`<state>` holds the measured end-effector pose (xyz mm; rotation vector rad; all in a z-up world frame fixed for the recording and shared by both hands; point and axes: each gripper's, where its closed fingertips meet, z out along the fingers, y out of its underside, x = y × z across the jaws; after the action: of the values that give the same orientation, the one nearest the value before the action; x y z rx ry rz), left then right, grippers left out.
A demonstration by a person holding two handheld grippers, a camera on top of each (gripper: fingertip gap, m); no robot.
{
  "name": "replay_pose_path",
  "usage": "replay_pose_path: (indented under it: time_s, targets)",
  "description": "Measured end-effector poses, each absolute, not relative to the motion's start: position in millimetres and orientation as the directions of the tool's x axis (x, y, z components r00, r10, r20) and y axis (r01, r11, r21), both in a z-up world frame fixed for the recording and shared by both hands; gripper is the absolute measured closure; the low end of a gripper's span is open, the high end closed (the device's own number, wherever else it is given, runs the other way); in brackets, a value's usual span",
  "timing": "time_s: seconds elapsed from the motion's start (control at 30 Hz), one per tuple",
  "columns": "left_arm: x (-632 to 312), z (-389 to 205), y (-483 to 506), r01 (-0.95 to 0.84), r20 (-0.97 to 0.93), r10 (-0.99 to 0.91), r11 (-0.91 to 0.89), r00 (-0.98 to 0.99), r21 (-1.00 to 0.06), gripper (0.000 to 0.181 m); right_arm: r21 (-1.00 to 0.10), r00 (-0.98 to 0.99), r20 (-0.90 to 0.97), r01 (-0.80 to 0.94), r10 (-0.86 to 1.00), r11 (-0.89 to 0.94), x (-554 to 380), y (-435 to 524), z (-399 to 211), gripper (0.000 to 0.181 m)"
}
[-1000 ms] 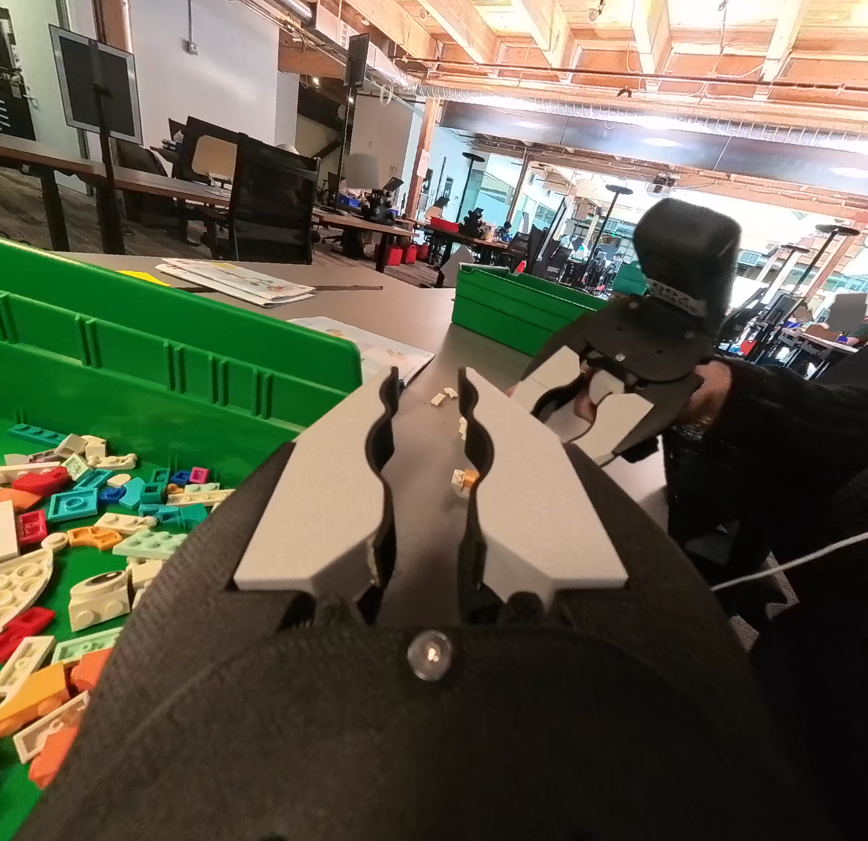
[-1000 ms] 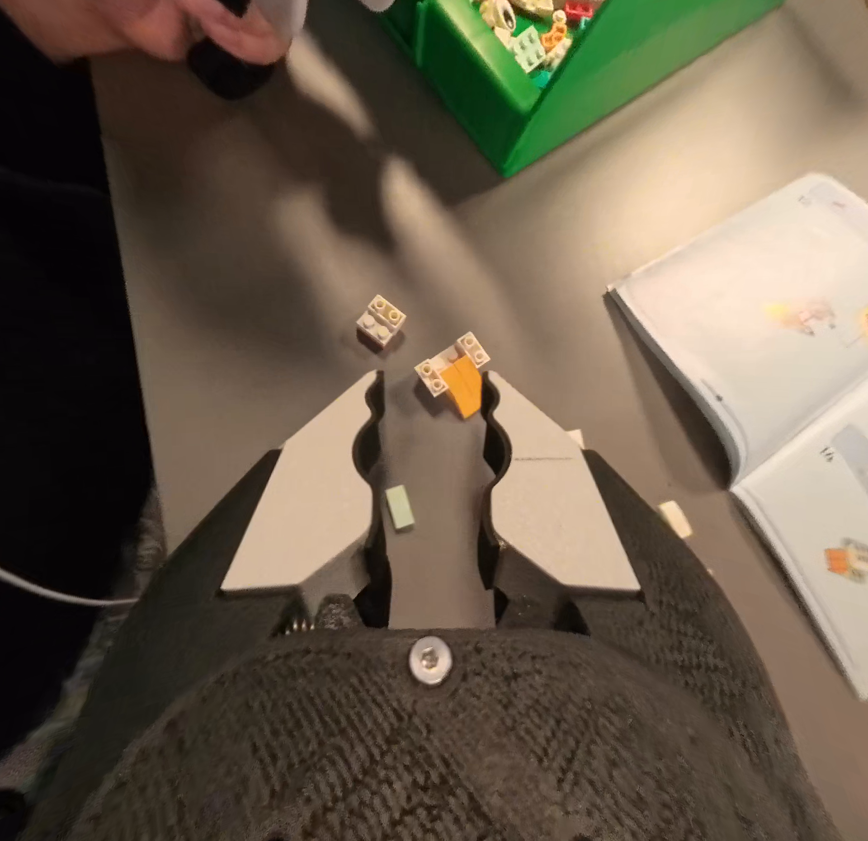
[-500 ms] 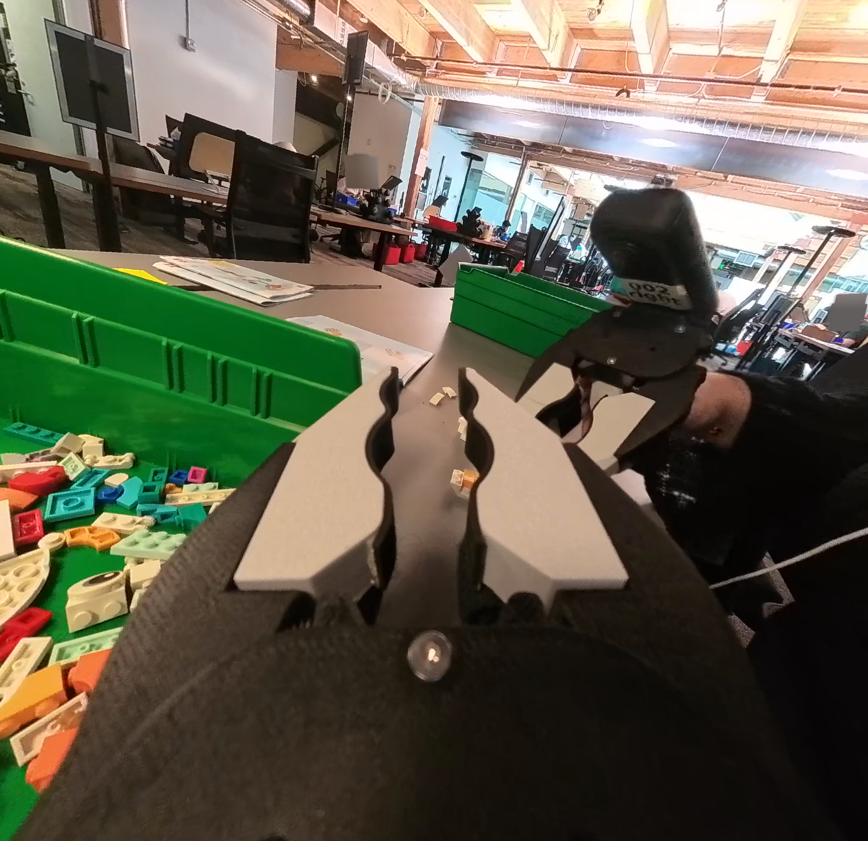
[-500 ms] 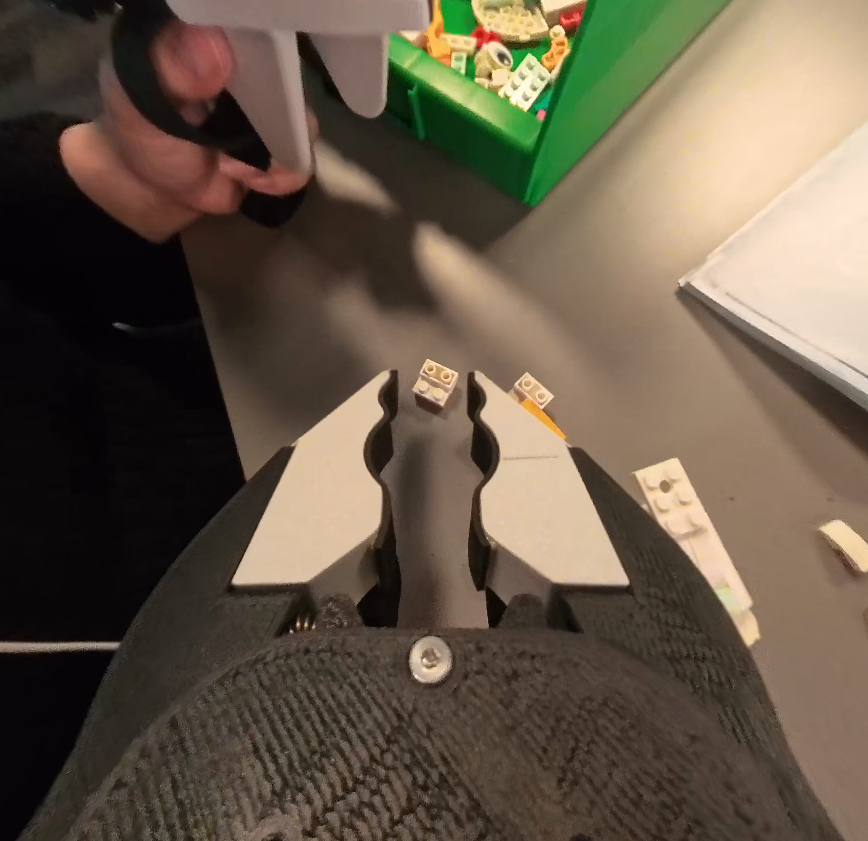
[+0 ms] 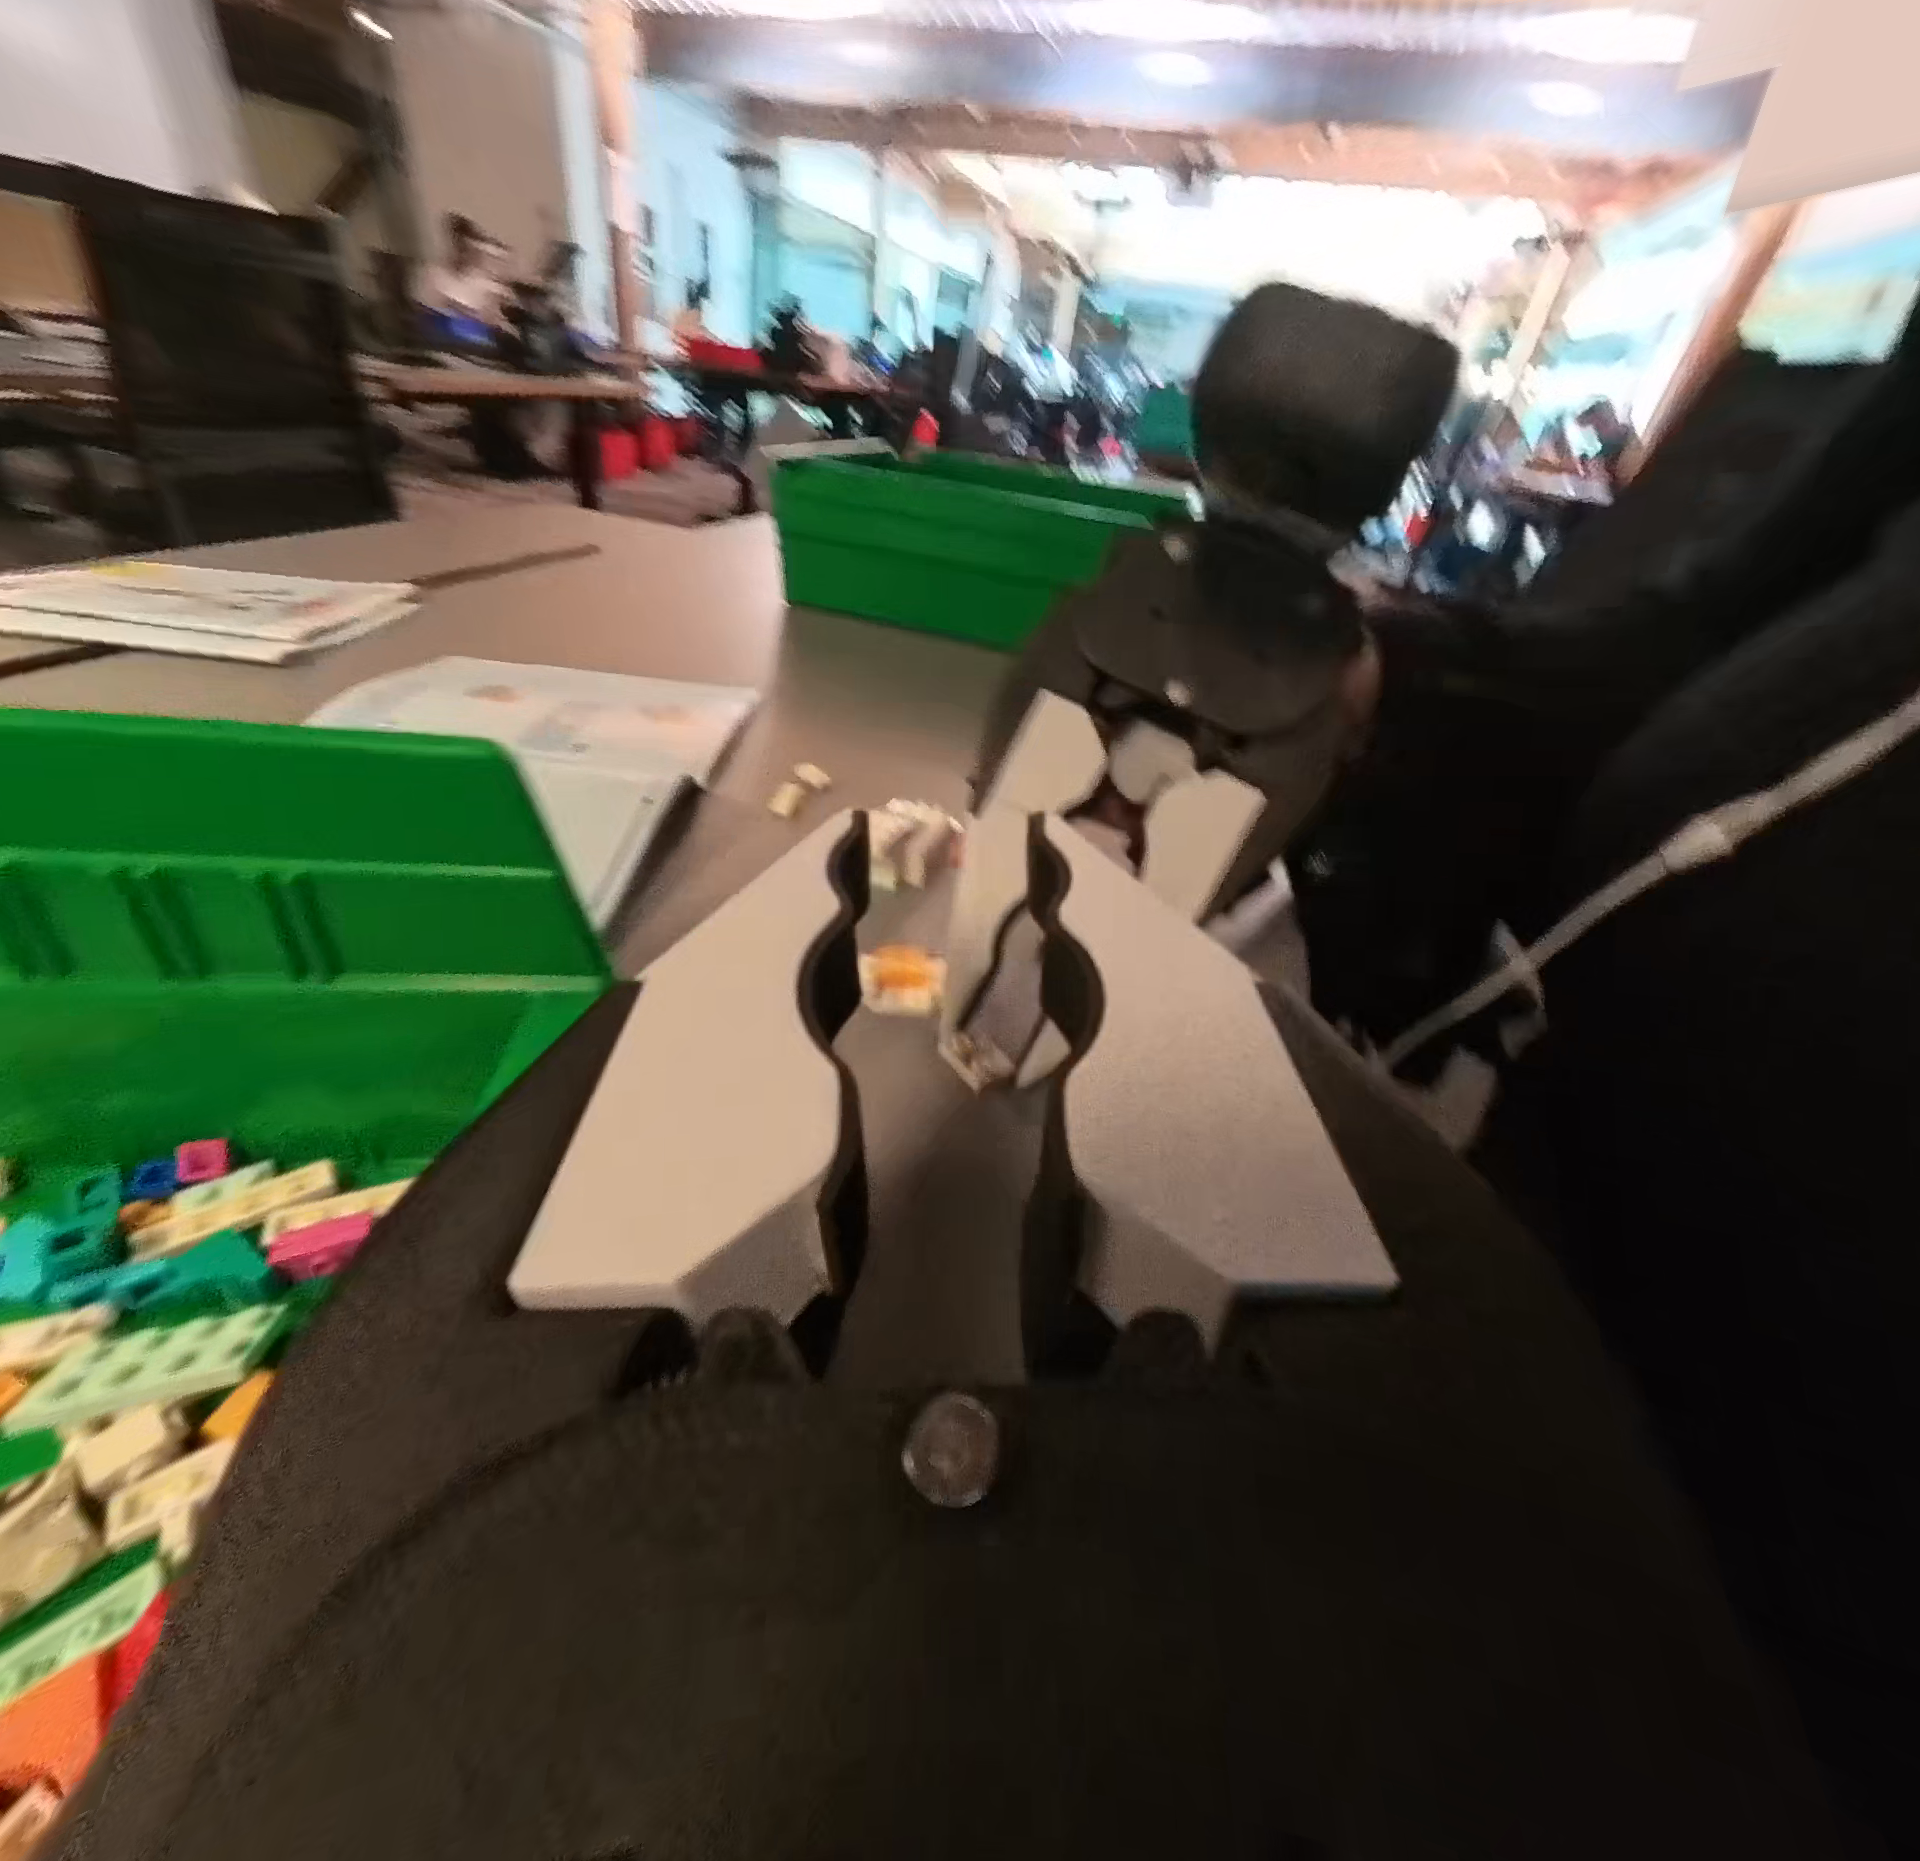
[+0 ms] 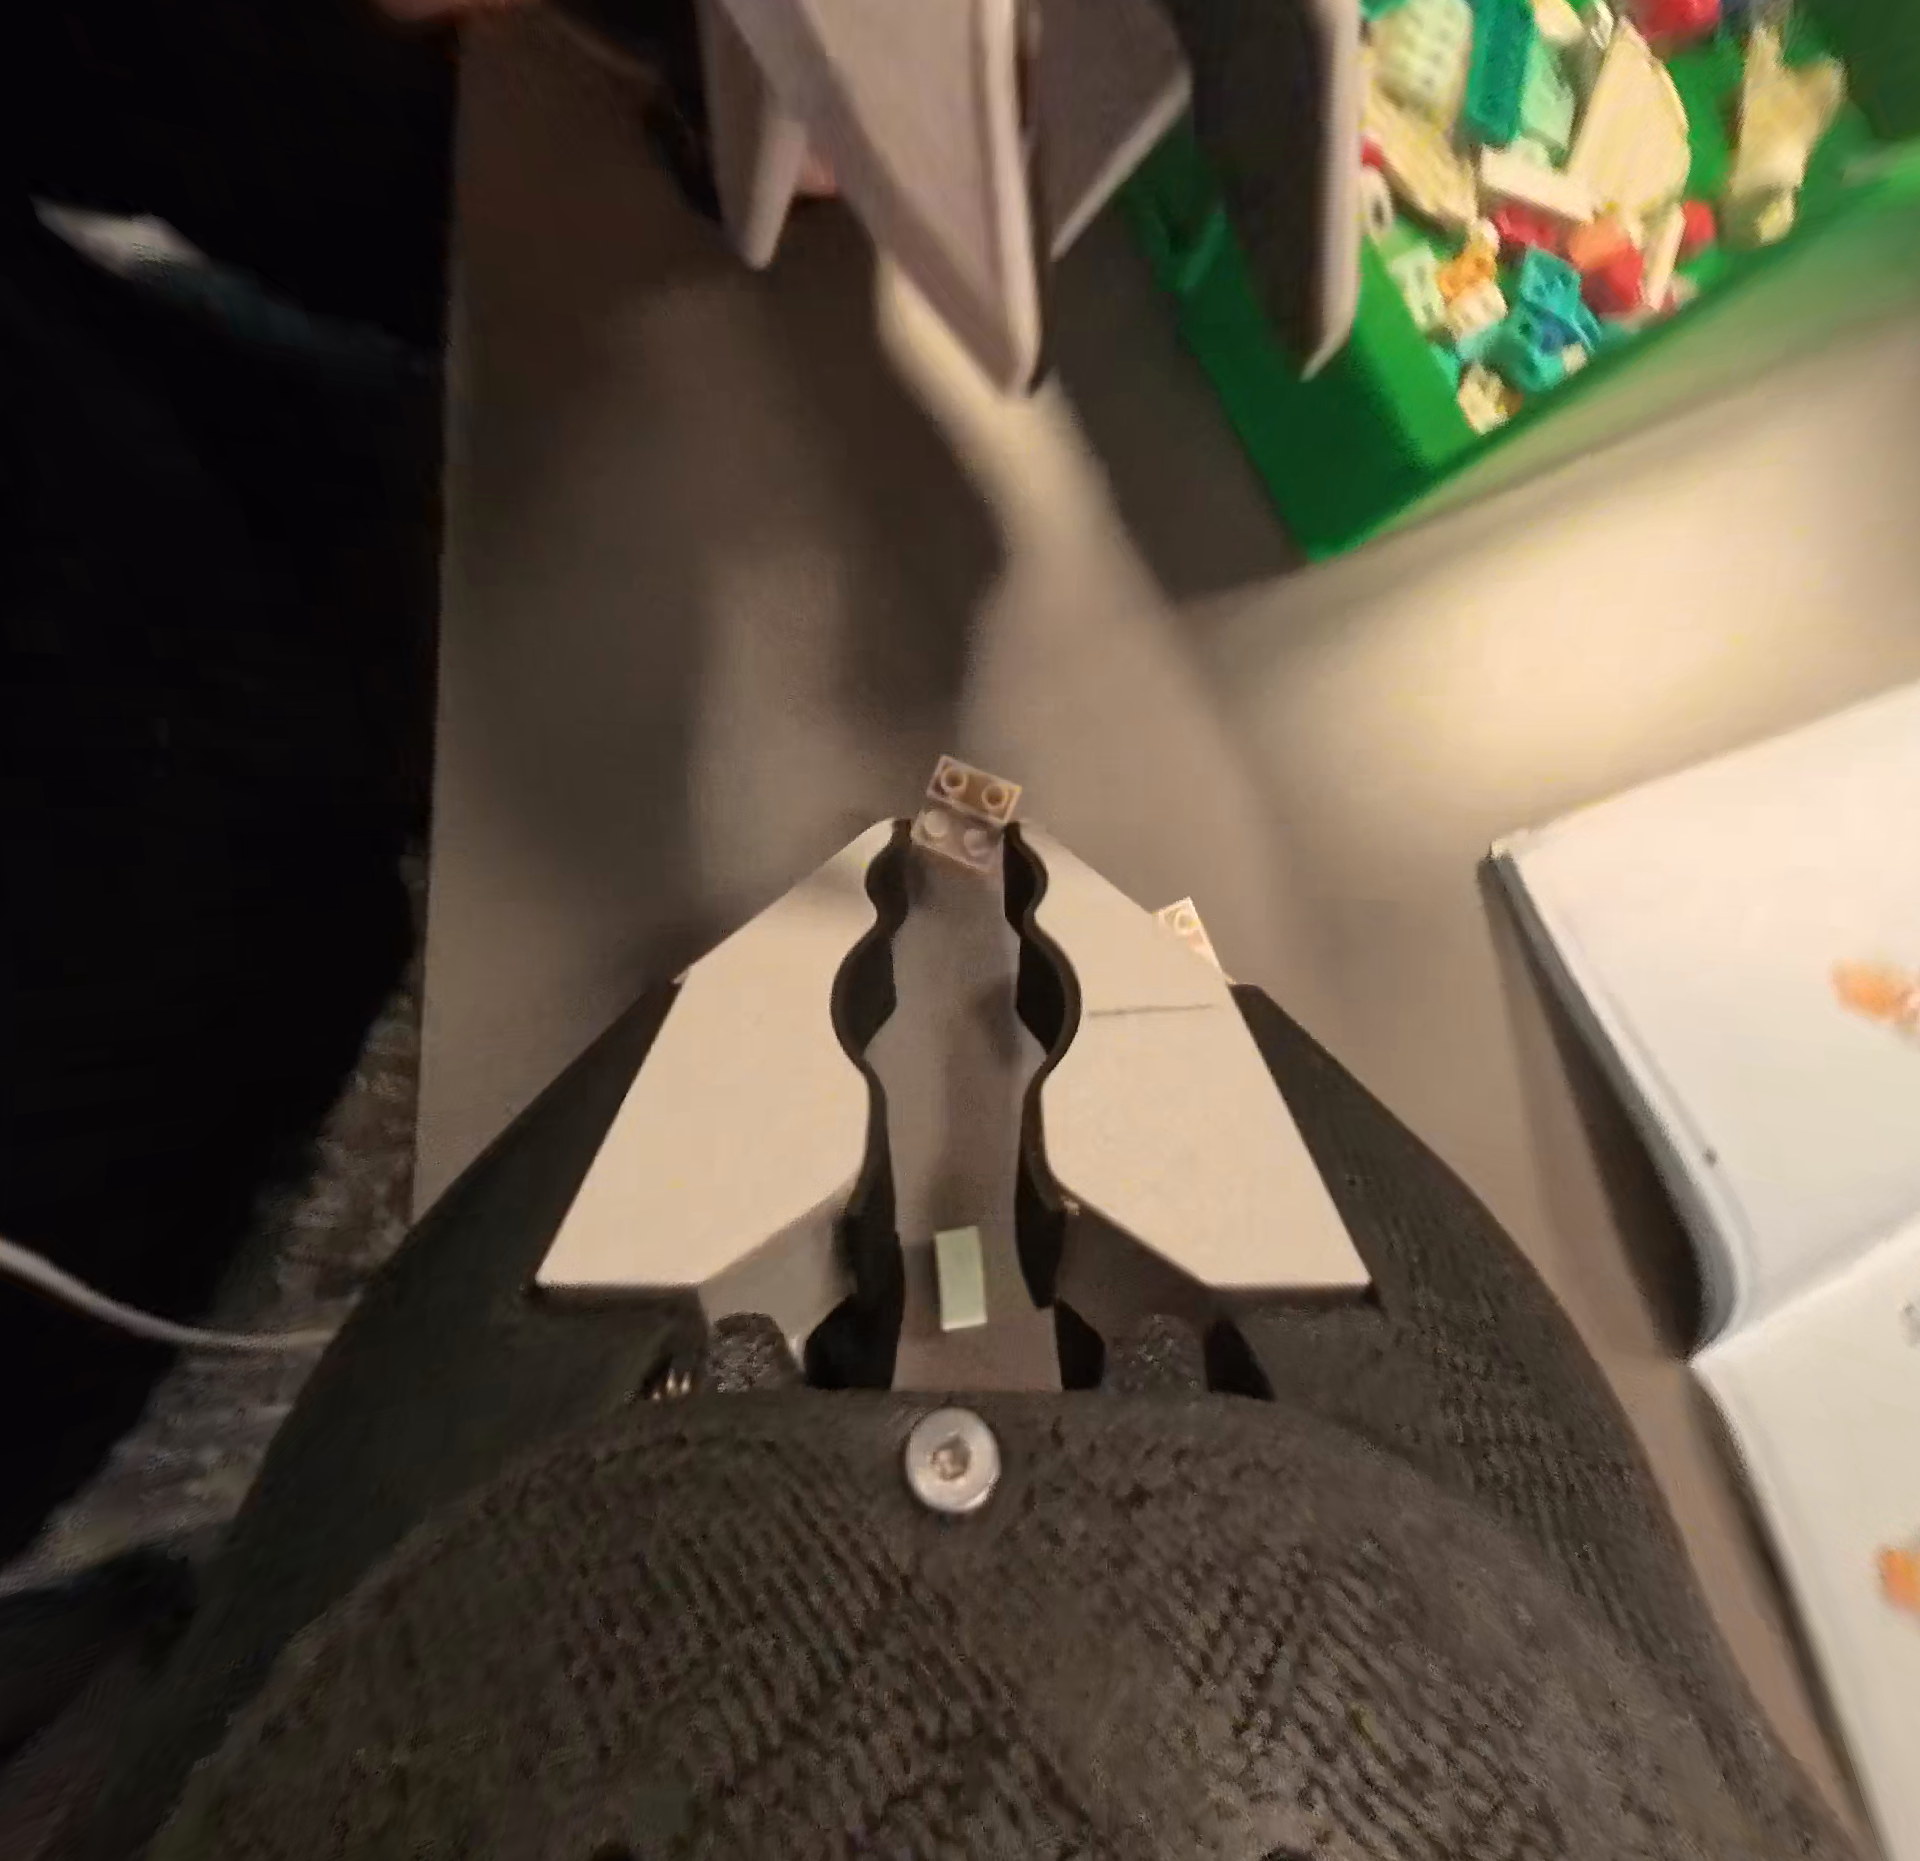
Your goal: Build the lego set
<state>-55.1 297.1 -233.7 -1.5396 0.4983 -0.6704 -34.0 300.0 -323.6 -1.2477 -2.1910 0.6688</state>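
Observation:
My right gripper (image 6: 958,824) is shut on a small tan two-by-two brick (image 6: 966,812) that rests on the grey table, with a fingertip touching each side. In the left wrist view the right gripper (image 5: 997,1068) tips down onto that brick (image 5: 971,1055). A small orange and white assembly (image 5: 902,975) lies just left of it; in the right wrist view only its corner (image 6: 1182,923) shows behind the right finger. My left gripper (image 5: 940,824) is open and empty, hovering above the table and pointing at this spot. It also shows at the top of the right wrist view (image 6: 1164,357).
A green bin (image 5: 260,876) with several loose coloured bricks (image 6: 1507,149) stands at the left. An open instruction booklet (image 6: 1714,1084) lies beside it. A pale green tile (image 6: 958,1281) and small white pieces (image 5: 909,840) lie on the table. A second green bin (image 5: 935,554) stands farther back. There is about 9 cm between the tips of the two grippers. The pale green tile (image 6: 958,1281) is about 8 cm from my right fingertips and 15 cm from my left.
My right gripper has moved onto the tan brick and narrowed its jaws around it. My left gripper has swung right and down toward the same spot; its view is blurred.

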Motion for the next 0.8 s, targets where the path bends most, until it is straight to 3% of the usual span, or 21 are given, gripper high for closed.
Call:
replay_pose_path:
  time_s: [0.03, 0.17, 0.27, 0.4, 0.5, 0.57, 0.7, 0.8]
  targets:
    - [-48.6, -240.4, 292.2, 0.016, 0.086, -0.704, -0.105, 0.705, -0.994, 0.152, -0.638, -0.486, 0.223, 0.583, 0.845, 0.503, -32.8, 297.4, -323.0, 0.165]
    - [-38.4, -281.2, 284.2, -0.292, -0.036, -0.753, -0.211, 0.657, -0.933, 0.152, -0.625, -0.569, 0.268, 0.511, 0.777, 0.59, -33.6, 293.8, -320.1, 0.165]
    - [-34.1, -294.4, 283.4, -0.391, -0.096, -0.76, -0.217, 0.643, -0.895, 0.153, -0.652, -0.591, 0.273, 0.467, 0.759, 0.597, -36.6, 289.6, -311.8, 0.165]
    - [-31.2, -292.5, 283.6, -0.401, -0.125, -0.762, -0.187, 0.635, -0.897, 0.153, -0.682, -0.601, 0.255, 0.444, 0.757, 0.582, -37.9, 286.0, -302.8, 0.165]
    - [-32.2, -283.5, 284.2, -0.425, -0.23, -0.74, -0.084, 0.633, -0.901, 0.153, -0.765, -0.581, 0.08, 0.485, 0.81, 0.424, -36.8, 282.5, -291.6, 0.165]
    - [-31.9, -279.4, 284.1, -0.392, -0.204, -0.738, -0.089, 0.643, -0.915, 0.153, -0.802, -0.582, 0.021, 0.476, 0.813, 0.361, -36.0, 283.7, -281.4, 0.165]
    - [-23.2, -268.4, 277.5, -0.229, 0.006, -0.803, -0.177, 0.596, -0.957, 0.149, -0.781, -0.648, 0.145, 0.389, 0.747, 0.489, -31.7, 283.9, -273.3, 0.165]
    - [-21.9, -261.4, 275.9, -0.178, 0.045, -0.82, -0.177, 0.571, -0.968, 0.154, -0.756, -0.686, 0.205, 0.342, 0.698, 0.558, -29.9, 280.8, -270.8, 0.165]
